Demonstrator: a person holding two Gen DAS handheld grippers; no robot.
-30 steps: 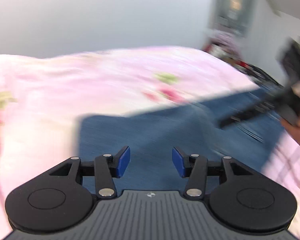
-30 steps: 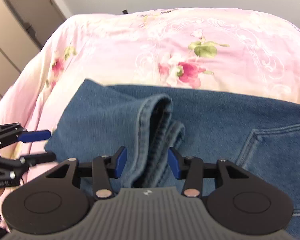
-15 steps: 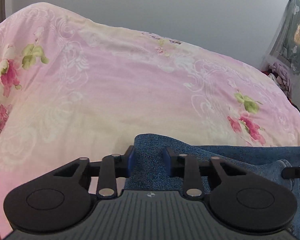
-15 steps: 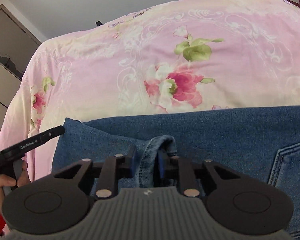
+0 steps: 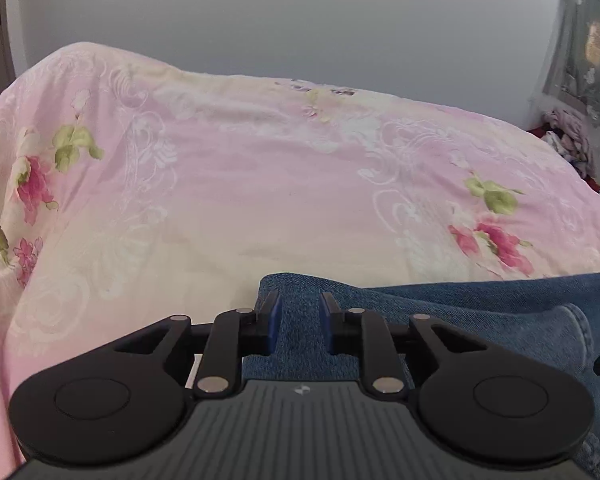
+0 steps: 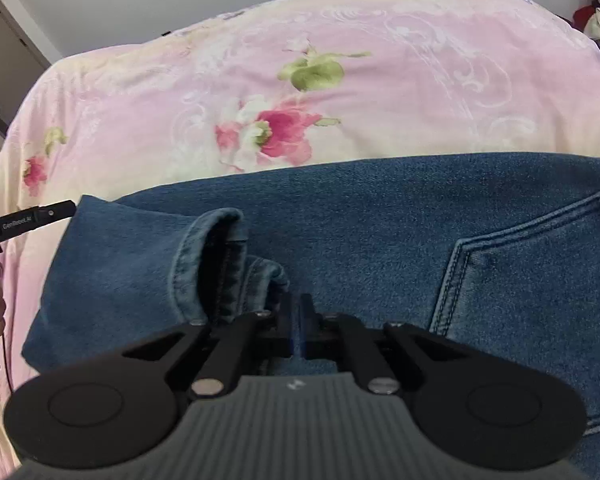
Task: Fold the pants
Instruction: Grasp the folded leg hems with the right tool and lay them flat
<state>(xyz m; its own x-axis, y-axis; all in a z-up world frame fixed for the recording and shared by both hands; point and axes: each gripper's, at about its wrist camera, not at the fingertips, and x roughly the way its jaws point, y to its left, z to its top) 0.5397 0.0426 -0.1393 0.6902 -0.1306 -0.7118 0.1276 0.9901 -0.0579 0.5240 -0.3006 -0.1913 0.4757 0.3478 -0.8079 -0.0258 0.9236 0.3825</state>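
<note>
As the blue jeans (image 6: 380, 216) lie folded on the pink floral bedspread (image 6: 340, 80), the right gripper (image 6: 298, 320) pinches a leg hem while the left gripper (image 5: 299, 322), fingers parted, straddles the denim corner; lifting both edges together seemingly comes next.

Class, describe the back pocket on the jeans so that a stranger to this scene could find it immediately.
Start at the pink floral bedspread, where blue jeans lie flat. Look right of the right hand-held gripper: the back pocket is the patch outlined in pale double stitching, unlike the rolled leg hems to the left.
</note>
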